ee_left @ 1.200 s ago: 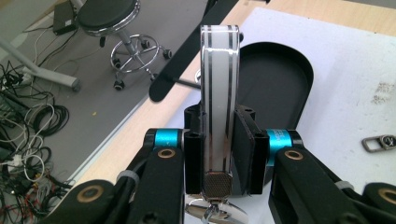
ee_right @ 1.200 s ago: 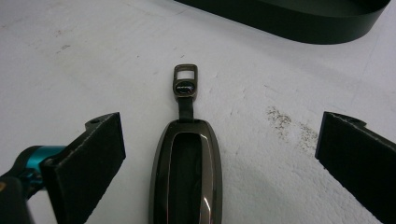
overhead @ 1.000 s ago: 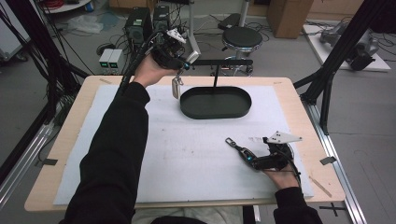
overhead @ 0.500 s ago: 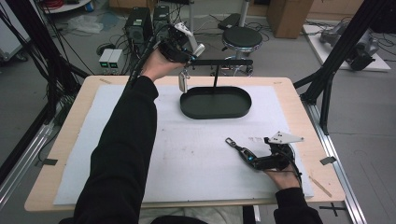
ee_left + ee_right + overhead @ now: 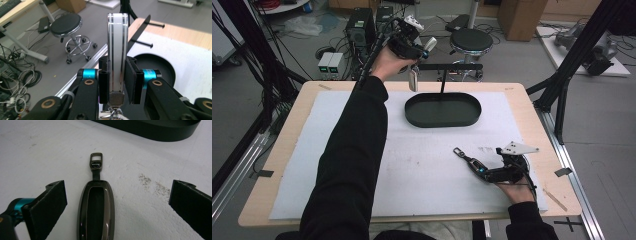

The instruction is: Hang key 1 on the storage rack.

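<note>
White mat covers the wooden table. High view: my left gripper is raised beyond the far edge, above the left end of the black rack bar, with a pale flat key fob hanging down from it. The black oval tray sits under the rack on its thin post. The left arm is stretched almost straight across the table, hand turned so the fob dangles. My right gripper lies low on the mat near the front right, forearm short and close to the body, grey plate on top.

Left gripper view: jaws clamped flat on the white fob, which stands upright between them, its long axis along the jaws, chrome edges showing, ring end at the bottom. Two rack pegs stick out just beyond and to the right of the fob's tip; tray rim below. Judgement: the move ahead turns on bringing the fob across to those pegs, and the left hand is by far the nearer.

Right gripper view: jaws wide apart, holding nothing. A dark glossy fob lies flat on the mat between them, touching neither, long axis running straight away from the gripper, strap loop at the far end toward the tray.
</note>
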